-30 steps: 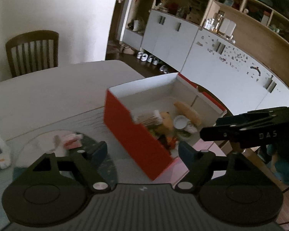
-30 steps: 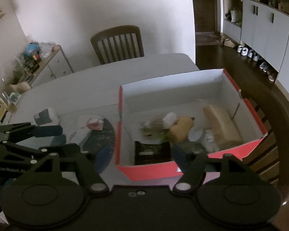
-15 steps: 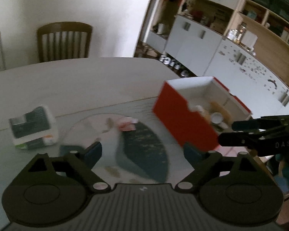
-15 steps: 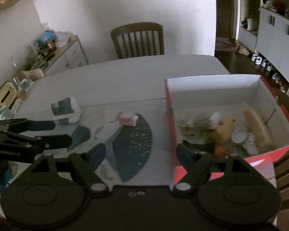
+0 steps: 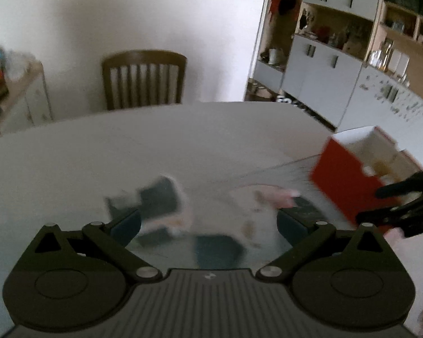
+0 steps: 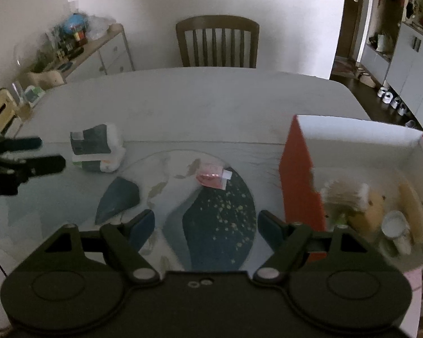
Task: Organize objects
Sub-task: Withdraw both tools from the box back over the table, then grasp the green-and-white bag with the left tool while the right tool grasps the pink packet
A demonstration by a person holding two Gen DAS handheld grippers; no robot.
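With the left gripper (image 5: 208, 222) opening on nothing and the right gripper (image 6: 206, 222) wide and empty, the tissue pack (image 6: 97, 148) on the table (image 6: 197, 95) looked light and squashy, best pinched across its sides.

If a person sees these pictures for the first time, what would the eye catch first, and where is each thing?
The red box stands out at the right of the table, open and holding several small items. Left of it, a small pink packet lies on the round patterned mat, and a dark-and-white pack sits further left. A wooden chair stands behind the table.
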